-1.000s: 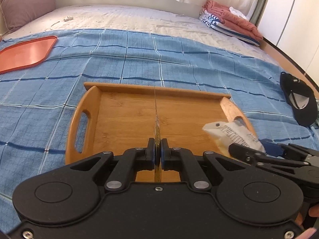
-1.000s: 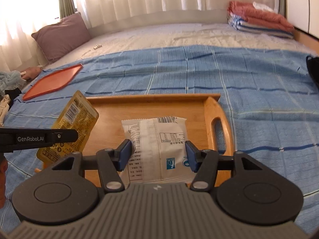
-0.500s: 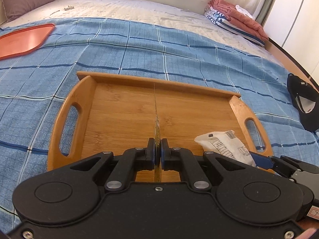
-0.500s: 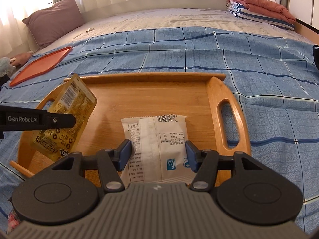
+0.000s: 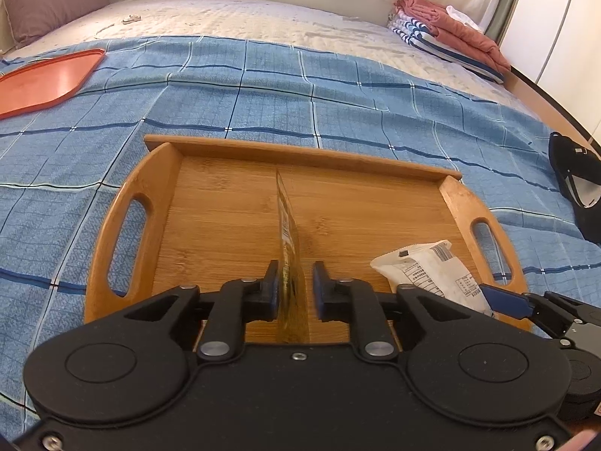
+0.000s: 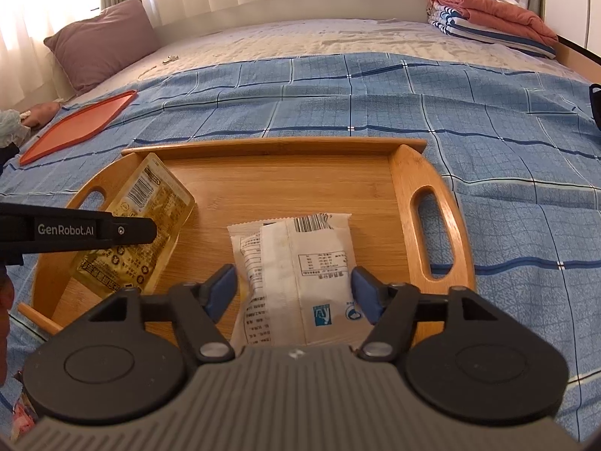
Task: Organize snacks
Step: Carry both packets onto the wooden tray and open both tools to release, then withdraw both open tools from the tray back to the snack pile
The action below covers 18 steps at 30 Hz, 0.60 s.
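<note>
A wooden tray [image 5: 233, 218] with two handles lies on the blue checked blanket; it also shows in the right wrist view [image 6: 308, 188]. My left gripper [image 5: 295, 285] is open, and a yellow snack packet [image 5: 288, 248] stands edge-on between its parted fingers over the tray's left part. The right wrist view shows the yellow packet [image 6: 142, 233] tilted behind the left gripper's finger. My right gripper [image 6: 296, 293] is open around a white snack packet [image 6: 300, 263] over the tray's right front, which also shows in the left wrist view [image 5: 428, 270].
An orange tray [image 5: 41, 79] lies on the blanket far left. Folded laundry [image 5: 447, 37] sits at the back right, a purple pillow [image 6: 101, 41] at the back left. A black cap [image 5: 574, 184] lies at the right edge of the bed.
My left gripper has opened; it was shut on the yellow packet, which now sits loose between the fingers. The right gripper's fingers stand a little wider apart around the white packet.
</note>
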### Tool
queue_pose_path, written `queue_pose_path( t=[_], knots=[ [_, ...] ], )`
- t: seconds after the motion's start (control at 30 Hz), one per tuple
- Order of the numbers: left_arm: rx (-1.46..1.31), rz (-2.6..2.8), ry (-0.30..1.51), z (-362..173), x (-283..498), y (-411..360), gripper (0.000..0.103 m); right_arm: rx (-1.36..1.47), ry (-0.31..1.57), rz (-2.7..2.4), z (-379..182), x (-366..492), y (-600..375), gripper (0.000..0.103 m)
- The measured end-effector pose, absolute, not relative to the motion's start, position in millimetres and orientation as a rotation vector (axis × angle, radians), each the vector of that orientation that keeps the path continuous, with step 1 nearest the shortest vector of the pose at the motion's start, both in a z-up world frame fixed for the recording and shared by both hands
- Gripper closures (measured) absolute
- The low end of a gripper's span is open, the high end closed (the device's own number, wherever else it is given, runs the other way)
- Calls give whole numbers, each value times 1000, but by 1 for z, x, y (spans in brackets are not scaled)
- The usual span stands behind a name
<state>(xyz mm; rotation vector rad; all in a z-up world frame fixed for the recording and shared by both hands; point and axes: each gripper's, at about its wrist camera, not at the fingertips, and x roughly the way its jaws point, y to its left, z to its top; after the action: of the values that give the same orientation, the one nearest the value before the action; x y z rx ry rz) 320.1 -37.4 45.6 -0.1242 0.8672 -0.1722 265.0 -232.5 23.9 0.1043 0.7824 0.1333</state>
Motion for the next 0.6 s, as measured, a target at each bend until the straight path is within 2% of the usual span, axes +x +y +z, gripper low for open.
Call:
queue_pose_path(
  t=[0.03,0.13,0.4,0.5,0.6],
  knots=[
    [-126,-170,865,46,319,-37,67,104,780,137,25,264,-232,22],
    [-113,-148,843,51,313,-36,49,100,771,145,28,259,-230,18],
    [-51,-138,793,67,287,-31,34,106,732,172,42,238,-230,14],
    [-32,-141,762,76,273,-29,21,110,716,183,48,228,-230,14],
    [3,-155,733,85,258,-30,19,101,699,196,54,217,-228,13]
  ],
)
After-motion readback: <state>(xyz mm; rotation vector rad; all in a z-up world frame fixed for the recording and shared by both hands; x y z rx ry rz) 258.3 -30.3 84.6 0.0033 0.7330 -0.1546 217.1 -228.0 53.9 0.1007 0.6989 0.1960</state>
